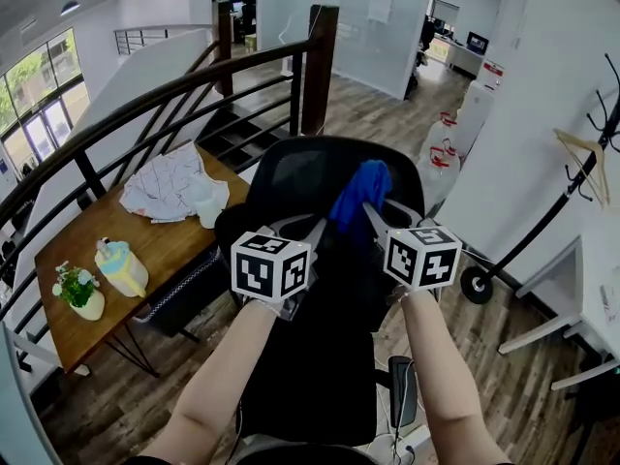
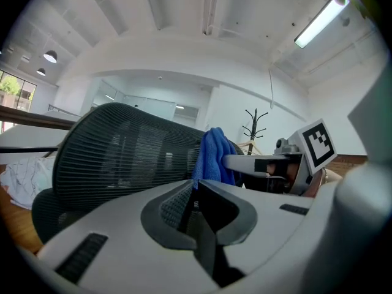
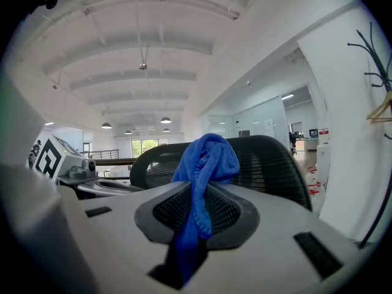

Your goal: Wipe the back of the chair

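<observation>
Far left: wooden table (image 1: 170, 245) carrying potted plant (image 1: 77, 294), pitcher (image 1: 121, 267) and crumpled white fabric (image 1: 174, 184). Left gripper (image 1: 315, 227) clenched, jaws together, nothing between them, tips over left part of chair back (image 1: 295, 177). Chair back in centre, black mesh, upright. Blue cloth (image 1: 356, 197) bunched in front of its upper right; contact unclear. Right gripper (image 1: 373, 216) clamped on blue cloth, loose end hanging down between jaws. Coat rack (image 1: 599, 153) far right by wall.

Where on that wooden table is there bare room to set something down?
The bare middle of the wooden table, between the crumpled white cloth with its white cup and the pastel jug. The near end is crowded by jug and potted plant.
</observation>
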Action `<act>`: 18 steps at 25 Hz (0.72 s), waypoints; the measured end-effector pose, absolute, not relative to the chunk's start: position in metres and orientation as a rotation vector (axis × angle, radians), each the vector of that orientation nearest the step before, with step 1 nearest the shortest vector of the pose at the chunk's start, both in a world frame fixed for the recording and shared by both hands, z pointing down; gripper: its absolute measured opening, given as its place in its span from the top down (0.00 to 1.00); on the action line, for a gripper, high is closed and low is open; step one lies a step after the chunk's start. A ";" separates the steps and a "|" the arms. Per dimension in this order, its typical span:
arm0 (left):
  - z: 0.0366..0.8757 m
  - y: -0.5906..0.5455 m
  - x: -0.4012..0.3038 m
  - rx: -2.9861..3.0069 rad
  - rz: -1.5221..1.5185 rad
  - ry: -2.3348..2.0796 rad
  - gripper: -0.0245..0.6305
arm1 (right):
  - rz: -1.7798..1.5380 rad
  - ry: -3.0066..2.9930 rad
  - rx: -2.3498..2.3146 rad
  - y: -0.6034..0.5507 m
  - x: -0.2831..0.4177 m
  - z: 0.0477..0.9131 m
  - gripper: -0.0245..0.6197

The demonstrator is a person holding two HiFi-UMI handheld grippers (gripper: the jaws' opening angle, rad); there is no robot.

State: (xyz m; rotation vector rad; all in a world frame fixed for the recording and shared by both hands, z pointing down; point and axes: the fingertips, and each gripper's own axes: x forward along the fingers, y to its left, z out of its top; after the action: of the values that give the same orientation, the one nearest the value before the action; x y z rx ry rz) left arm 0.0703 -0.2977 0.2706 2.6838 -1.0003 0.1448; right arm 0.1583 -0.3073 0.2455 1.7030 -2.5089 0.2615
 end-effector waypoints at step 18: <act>0.281 -0.272 0.134 2.740 0.208 -0.799 0.92 | 0.288 -2.390 1.882 -0.266 0.235 0.248 0.84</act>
State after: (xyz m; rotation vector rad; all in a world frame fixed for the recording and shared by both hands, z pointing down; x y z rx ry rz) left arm 0.1337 -0.2715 0.2815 2.7400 -0.7994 0.2076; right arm 0.2355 -0.2660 0.2478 1.8822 -2.3899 0.2884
